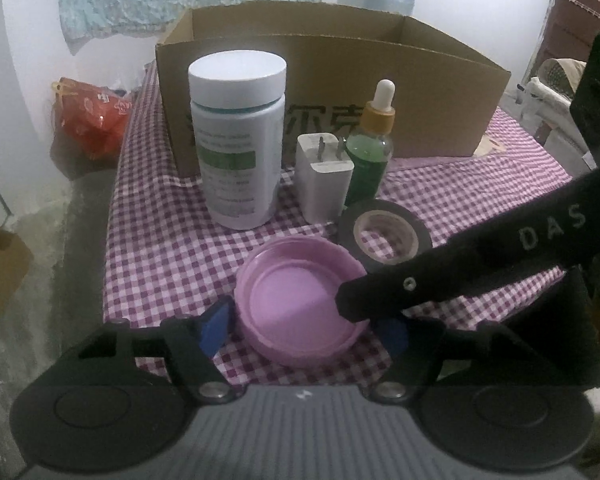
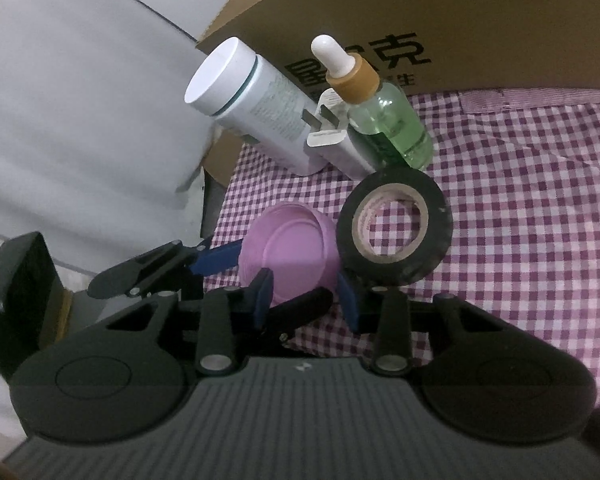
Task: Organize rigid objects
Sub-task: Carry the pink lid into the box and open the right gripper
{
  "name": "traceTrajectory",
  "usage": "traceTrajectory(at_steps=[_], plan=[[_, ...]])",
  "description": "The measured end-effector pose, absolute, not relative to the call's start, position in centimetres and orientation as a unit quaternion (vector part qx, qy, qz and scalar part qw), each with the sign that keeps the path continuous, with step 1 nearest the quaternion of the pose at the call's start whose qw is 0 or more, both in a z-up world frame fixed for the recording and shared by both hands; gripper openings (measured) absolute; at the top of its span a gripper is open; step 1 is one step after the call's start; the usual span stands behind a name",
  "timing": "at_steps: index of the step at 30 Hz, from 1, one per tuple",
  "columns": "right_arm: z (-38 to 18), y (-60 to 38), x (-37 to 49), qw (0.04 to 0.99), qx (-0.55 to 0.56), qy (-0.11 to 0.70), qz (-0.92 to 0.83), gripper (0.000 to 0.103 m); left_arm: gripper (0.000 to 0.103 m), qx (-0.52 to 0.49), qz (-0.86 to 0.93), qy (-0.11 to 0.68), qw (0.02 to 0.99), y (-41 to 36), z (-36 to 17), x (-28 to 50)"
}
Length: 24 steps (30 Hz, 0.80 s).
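Observation:
A pink lid [image 1: 296, 304] [image 2: 288, 244] lies rim-up on the checked cloth. My left gripper [image 1: 304, 326] [image 2: 272, 276] straddles it, its blue pads [image 1: 216, 324] against opposite sides of the rim. My right gripper [image 2: 306, 296] reaches in from the right. One of its fingers [image 1: 380, 292] lies over the lid's right edge. Its pads [image 2: 264, 292] stand a little apart, with the lid's near rim and the left gripper's black finger between them. A black tape roll [image 1: 384, 236] [image 2: 394, 228] lies flat, touching the lid's right side.
Behind the lid stand a white bottle [image 1: 236, 140] [image 2: 256, 108], a white charger plug [image 1: 324, 176] [image 2: 336, 144] and a green dropper bottle [image 1: 370, 152] [image 2: 384, 124]. An open cardboard box [image 1: 340, 80] [image 2: 460, 20] is at the back. The table edge drops off left, near a red bag [image 1: 92, 116].

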State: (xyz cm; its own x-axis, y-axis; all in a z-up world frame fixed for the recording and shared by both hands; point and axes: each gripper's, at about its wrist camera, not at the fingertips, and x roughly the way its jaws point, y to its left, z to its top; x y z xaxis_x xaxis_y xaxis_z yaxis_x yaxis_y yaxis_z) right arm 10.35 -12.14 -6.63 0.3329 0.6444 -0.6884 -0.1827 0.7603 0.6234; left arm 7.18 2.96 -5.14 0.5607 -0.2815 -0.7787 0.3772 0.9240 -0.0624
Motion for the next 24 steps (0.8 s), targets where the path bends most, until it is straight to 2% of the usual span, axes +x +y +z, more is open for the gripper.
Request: traceTrajectory(at_steps=[2,8,13,19,24], plan=[[-6.6,-11.7,10.3,0.786,0.223,0.514,0.262,0.027,0.075,0.051,-0.185,0.43,0.882,3.2,-5.0,7.1],[-6.6,-10.3,10.2,0.784,0.227,0.51,0.272,0.025,0.075,0.046,-0.175,0.42,0.889,3.7,-4.1,6.0],[-4.7,-9.1,9.3,0.792,0.223,0.485,0.297,0.025,0.075,0.065,-0.16,0.381,0.908,4.1,-0.7,4.5],[1.2,-9.9,9.7,0.825,0.213,0.407,0.329,0.025,0.075,0.099,-0.156,0.302,0.935,2.8,5.4,5.6],[6.4,-12.4,13.1,0.844,0.203,0.364,0.337,0.026,0.075,0.114,-0.178,0.274,0.938,0.7,9.8,10.4]])
